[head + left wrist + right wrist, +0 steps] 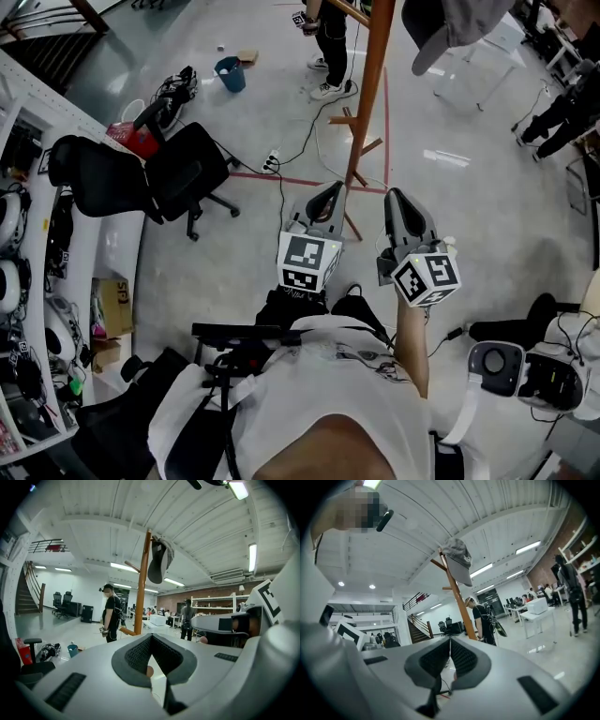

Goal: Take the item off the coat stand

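A grey cap point(452, 26) hangs on a peg at the top of the wooden coat stand point(372, 89), ahead of me and above both grippers. The left gripper view has the cap point(159, 559) high on the pole point(142, 592). In the right gripper view the cap point(458, 563) sits atop the leaning pole point(459, 604). My left gripper point(328, 195) and right gripper point(401, 202) are held side by side near the stand's base, well short of the cap. Both are shut with nothing between their pads, as the left gripper point(152, 636) and the right gripper point(450, 639) show up close.
A person in black point(328, 37) stands just beyond the stand. Two black office chairs point(178, 173) and shelving point(28, 281) are at the left. A blue bucket point(230, 73), a power strip with cables point(274, 161) and a red tape line point(309, 182) are on the floor. A white table point(536, 607) stands far right.
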A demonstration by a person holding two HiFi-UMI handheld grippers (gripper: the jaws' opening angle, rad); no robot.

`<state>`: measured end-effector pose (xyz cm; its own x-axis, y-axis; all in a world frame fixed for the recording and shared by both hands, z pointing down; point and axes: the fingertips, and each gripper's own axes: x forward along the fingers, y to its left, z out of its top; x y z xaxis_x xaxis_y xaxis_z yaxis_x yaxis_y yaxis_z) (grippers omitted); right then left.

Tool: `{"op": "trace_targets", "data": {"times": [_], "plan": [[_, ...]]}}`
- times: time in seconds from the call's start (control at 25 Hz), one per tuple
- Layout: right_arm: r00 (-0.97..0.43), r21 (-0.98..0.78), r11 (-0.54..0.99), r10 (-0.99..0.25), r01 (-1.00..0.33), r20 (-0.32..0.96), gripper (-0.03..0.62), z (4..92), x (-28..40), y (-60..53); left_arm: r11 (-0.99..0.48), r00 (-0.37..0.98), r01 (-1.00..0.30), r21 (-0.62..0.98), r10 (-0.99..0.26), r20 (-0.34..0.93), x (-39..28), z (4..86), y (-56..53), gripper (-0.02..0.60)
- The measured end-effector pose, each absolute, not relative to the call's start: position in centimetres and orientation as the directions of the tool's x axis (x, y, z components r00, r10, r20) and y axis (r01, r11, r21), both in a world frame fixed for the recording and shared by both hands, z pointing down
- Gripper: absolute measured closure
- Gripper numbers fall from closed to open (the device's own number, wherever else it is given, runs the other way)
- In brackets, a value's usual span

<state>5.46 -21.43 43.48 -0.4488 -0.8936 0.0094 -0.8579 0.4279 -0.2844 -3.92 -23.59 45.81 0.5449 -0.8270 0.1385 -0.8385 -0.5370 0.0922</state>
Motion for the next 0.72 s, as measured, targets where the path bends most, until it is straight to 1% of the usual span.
{"op": "trace_targets", "data": {"times": [0.24, 0.44, 0.72], "plan": [[-0.506, -0.267, 0.5, -0.861, -0.823, -0.051, 0.588, 40.8, 6.0, -23.7, -0.49, 0.494, -0.87, 0.06, -0.861, 0.121, -4.2, 44.2, -25.2, 0.577], [-0.523, -0.231, 0.536, -0.844, -0.812, -0.121, 0.588, 37.5, 7.5, -25.3, -0.464, 0.465, -0.885, 0.038, -0.881, 0.086, -3.6, 42.4, -26.3, 0.577], [-0.539, -0.184, 0.559, -0.829, -0.809, -0.15, 0.588, 35.3, 7.6, -26.9, -0.456, 0.457, -0.89, 0.028, -0.887, 0.07, -3.1, 41.3, -28.0, 0.577]]}}
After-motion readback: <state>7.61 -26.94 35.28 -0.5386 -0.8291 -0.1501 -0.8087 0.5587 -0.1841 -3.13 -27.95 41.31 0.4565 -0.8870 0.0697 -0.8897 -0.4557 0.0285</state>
